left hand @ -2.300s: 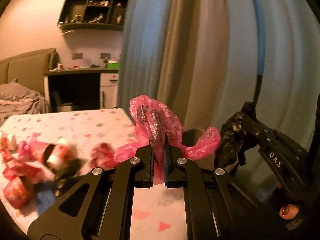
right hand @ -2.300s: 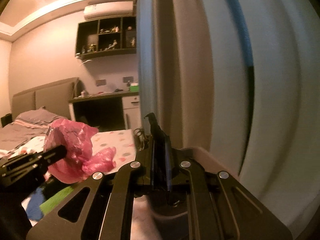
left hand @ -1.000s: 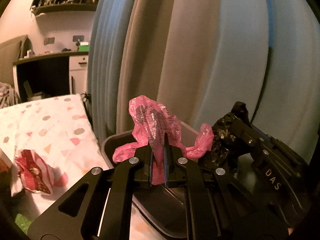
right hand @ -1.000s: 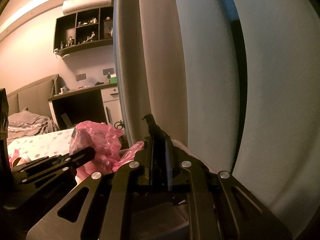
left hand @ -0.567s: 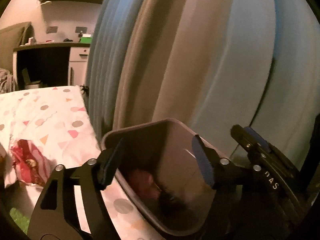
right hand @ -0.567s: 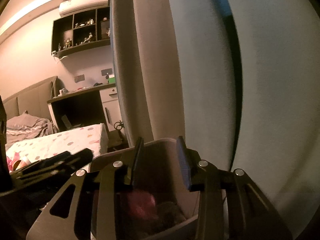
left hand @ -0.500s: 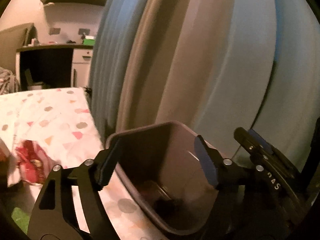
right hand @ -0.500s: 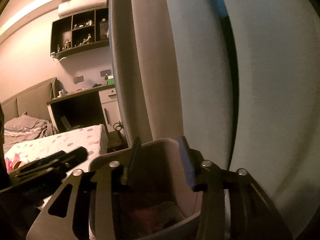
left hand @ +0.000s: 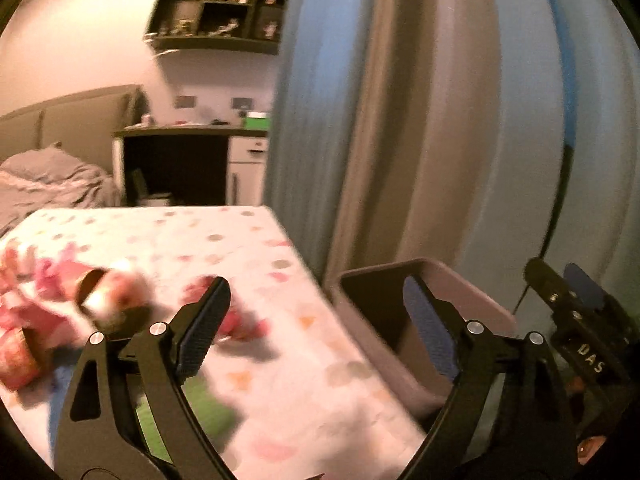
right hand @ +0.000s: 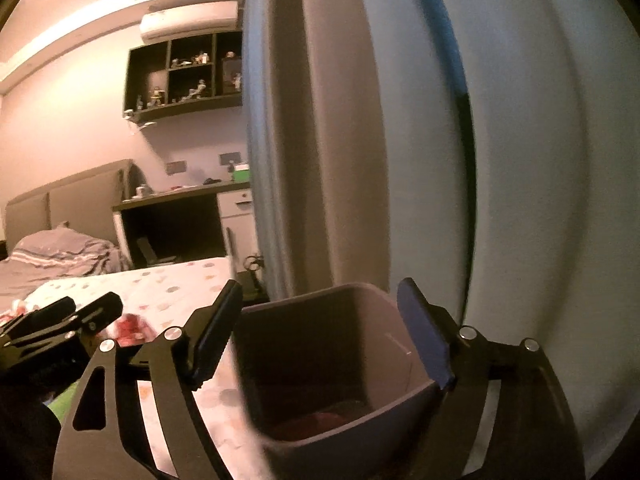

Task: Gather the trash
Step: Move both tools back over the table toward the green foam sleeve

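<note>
A grey-purple trash bin [right hand: 352, 368] stands beside the table at the curtain; pink trash [right hand: 320, 420] lies at its bottom. It also shows in the left wrist view [left hand: 424, 312]. My right gripper [right hand: 320, 328] is open and empty just above the bin. My left gripper [left hand: 316, 320] is open and empty over the table edge, left of the bin. Blurred pink and red wrappers and paper cups [left hand: 108, 296] lie on the spotted tablecloth [left hand: 256, 252] at the left, with a red wrapper [left hand: 236, 320] nearer.
A blue and beige curtain [left hand: 400, 120] hangs right behind the bin. A green patch [left hand: 200, 404] and a blue patch lie on the cloth near the front. A bed [right hand: 60, 256], desk and wall shelf stand in the far room.
Both grippers opened over the bin; the pink bag and the black bag fell in. Since then the left gripper has swung left, back toward the table and its trash.
</note>
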`<state>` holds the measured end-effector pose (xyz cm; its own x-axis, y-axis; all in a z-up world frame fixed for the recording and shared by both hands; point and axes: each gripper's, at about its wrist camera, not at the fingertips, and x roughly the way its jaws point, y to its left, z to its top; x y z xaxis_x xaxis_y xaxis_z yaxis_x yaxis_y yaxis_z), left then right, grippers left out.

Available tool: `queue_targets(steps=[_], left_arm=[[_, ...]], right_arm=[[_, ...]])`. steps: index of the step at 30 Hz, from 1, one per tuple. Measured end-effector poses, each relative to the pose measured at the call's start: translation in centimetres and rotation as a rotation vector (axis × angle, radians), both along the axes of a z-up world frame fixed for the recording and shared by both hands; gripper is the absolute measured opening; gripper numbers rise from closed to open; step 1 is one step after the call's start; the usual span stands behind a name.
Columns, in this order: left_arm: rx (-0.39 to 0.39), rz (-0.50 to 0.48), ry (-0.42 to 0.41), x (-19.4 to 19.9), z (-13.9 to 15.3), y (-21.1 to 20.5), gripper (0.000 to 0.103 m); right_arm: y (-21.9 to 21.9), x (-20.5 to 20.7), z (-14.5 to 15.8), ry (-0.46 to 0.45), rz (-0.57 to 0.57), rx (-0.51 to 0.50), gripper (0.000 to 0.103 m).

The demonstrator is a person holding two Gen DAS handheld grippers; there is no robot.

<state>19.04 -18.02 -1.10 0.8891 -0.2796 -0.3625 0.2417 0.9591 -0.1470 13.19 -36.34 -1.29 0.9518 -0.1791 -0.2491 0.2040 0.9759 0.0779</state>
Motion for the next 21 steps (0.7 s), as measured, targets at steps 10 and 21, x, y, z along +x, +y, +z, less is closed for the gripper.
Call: queue_targets(steps=[10,21], left_arm=[[0.035,0.225,-0.001,-4.9,-0.4,10.9,0.087],[0.017,0.434,-0.037,-10.0,-0.2,21.3,0.087]], right_arm=[[7.8,-2.0,-0.4,0.031,0.180,0.002,0.082],[17.7,-1.5,-3.0,0.163,0.382,-0.006,0.082]])
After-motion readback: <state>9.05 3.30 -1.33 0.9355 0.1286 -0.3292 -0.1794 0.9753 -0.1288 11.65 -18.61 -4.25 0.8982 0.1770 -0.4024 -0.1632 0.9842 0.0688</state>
